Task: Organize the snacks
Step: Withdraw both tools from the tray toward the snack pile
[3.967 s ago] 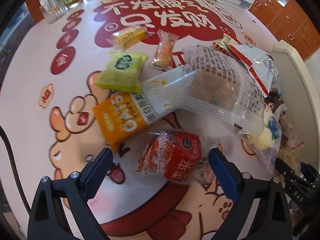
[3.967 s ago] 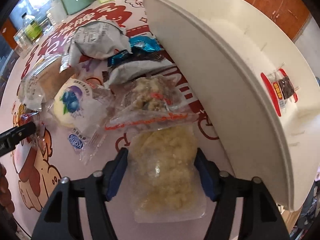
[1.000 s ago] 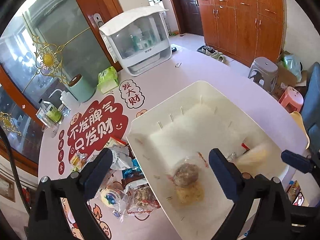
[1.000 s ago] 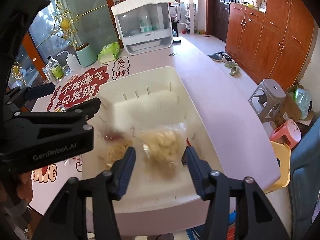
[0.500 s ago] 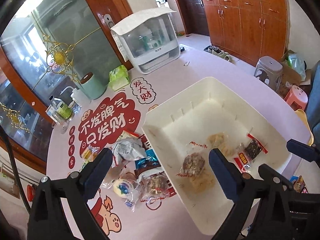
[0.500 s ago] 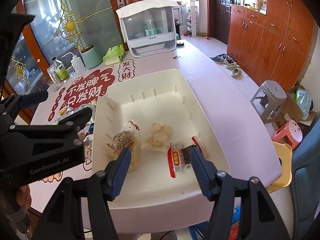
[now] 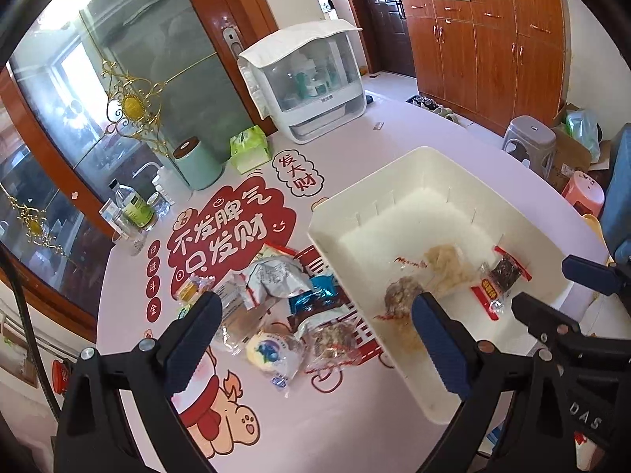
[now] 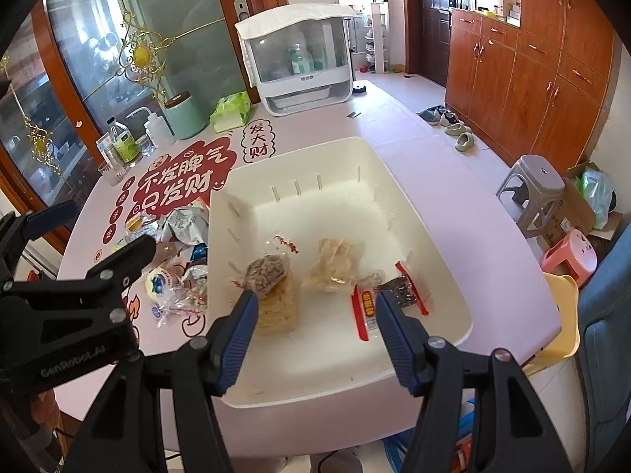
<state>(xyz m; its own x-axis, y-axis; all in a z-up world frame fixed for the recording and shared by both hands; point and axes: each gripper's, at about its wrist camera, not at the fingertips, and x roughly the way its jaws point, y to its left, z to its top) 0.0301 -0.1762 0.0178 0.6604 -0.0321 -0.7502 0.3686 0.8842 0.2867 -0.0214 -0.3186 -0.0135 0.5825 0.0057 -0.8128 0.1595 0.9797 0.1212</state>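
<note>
Both grippers up over table, jaws wide, nothing held: left gripper [image 7: 315, 339], right gripper [image 8: 315, 327]. Four snack packs in bin [image 8: 394, 181]; remaining snacks [image 7: 276, 307] piled just left of it

bins: one [image 8: 414, 213] | packets counted in bin: four [image 8: 335, 262] | loose packets beside bin: pile [image 7: 276, 272], number cannot be told | stools seen on floor: two [image 8: 530, 189] | grippers: two [image 8: 315, 317]
</note>
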